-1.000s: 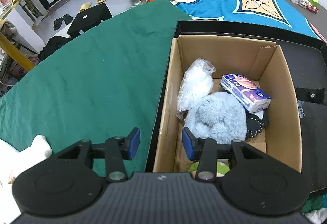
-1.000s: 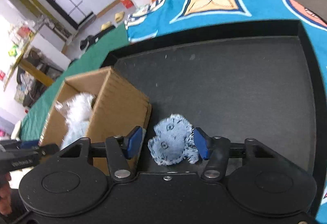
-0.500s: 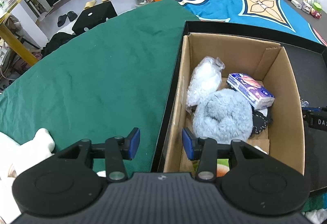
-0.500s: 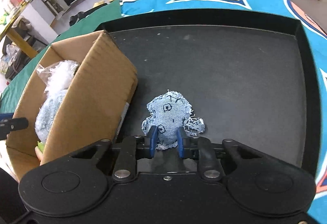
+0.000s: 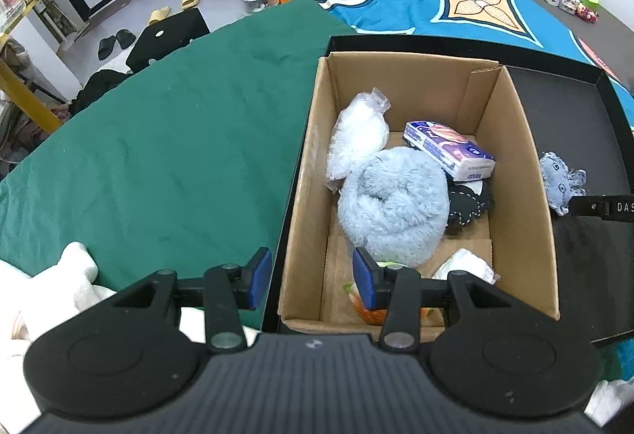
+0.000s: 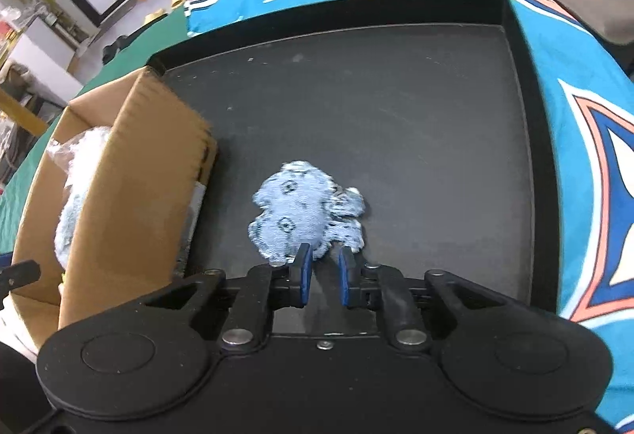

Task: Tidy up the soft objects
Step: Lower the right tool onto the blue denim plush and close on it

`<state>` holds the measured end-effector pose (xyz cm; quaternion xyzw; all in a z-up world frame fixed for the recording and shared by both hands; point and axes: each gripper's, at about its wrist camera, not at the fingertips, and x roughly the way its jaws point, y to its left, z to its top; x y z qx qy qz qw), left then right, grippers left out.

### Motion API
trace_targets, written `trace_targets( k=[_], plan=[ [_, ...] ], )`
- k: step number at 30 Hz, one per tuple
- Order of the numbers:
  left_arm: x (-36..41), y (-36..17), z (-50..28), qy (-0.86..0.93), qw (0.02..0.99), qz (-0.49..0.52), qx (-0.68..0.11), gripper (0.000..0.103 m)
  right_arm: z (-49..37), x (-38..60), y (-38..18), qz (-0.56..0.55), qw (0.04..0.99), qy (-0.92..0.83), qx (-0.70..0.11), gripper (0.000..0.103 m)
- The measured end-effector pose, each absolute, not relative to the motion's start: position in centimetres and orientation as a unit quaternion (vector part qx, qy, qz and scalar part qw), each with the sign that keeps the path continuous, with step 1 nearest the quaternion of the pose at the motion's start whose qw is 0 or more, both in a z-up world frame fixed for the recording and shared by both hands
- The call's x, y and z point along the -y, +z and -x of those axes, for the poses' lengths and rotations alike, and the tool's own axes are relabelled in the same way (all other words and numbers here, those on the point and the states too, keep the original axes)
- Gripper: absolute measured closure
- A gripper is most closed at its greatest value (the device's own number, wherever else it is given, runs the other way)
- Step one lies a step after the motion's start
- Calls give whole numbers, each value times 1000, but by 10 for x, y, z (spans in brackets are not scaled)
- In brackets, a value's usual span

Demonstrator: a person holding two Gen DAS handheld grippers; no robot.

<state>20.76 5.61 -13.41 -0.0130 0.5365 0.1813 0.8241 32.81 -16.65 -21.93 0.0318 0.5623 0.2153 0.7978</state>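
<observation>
A frayed light-blue denim toy (image 6: 301,208) lies against the floor of the black tray (image 6: 396,77), and its near edge is pinched in my right gripper (image 6: 324,267), which is shut on it. In the left wrist view the same denim toy (image 5: 558,184) shows just right of the cardboard box (image 5: 396,77). The box holds a fluffy pale-blue plush (image 5: 392,212), a white bagged bundle (image 5: 356,140), a tissue pack (image 5: 447,150) and a dark soft piece (image 5: 467,202). My left gripper (image 5: 313,277) hangs open above the box's near left corner, holding nothing.
The box (image 6: 130,172) stands in the left part of the tray. Green cloth (image 5: 158,156) covers the table to the left, blue patterned cloth (image 6: 574,57) to the right. White fabric (image 5: 59,283) lies at the near left edge. A stool and slippers are on the floor beyond.
My right gripper closed on the denim toy, which was lying loose between its open fingers a second ago. The left gripper drifted, so more of the box shows.
</observation>
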Motion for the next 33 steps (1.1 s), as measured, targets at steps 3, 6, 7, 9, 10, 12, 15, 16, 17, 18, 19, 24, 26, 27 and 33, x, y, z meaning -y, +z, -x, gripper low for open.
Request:
trace_targets(
  k=[3,6,7,9,10,12,15,16,17,18,19,24,26,27,33],
  plan=[
    [-56,-132,-207,182,825,13,-535,59,-329,170,-215,-46,803,214,-555,80],
    [-56,-132,-206,183,825,15,-534,59,-328,173,-207,-61,812,222,-536,72],
    [-57,-132,-206,183,825,14,-534,59,-328,172,-205,-65,814,230,-529,72],
    [-58,-133,-206,183,825,15,-535,59,-328,170,-203,-70,816,239,-522,70],
    [-59,-133,-207,183,825,16,-535,59,-328,168,-204,-69,817,242,-519,68],
    [-61,-133,-209,183,825,18,-534,59,-329,163,-206,-60,818,246,-516,61],
    [-64,-135,-210,183,825,23,-534,59,-331,151,-208,-48,818,252,-515,56],
    [-65,-135,-211,183,825,24,-534,59,-331,147,-209,-42,817,255,-515,55],
    [-65,-136,-212,182,825,24,-534,59,-330,144,-210,-35,817,256,-515,54],
    [-66,-137,-213,182,825,25,-535,59,-329,141,-210,-28,817,256,-516,53],
    [-66,-137,-213,181,825,25,-535,59,-330,137,-212,-19,817,255,-518,52],
    [-67,-143,-218,176,823,24,-540,59,-331,129,-222,16,815,246,-525,49],
    [-67,-146,-221,172,821,22,-543,59,-330,127,-223,22,815,250,-522,46],
    [-67,-148,-222,171,821,21,-545,59,-330,126,-223,25,816,250,-521,45],
    [-66,-154,-227,165,819,21,-549,59,-327,121,-226,48,823,252,-507,45]
  ],
)
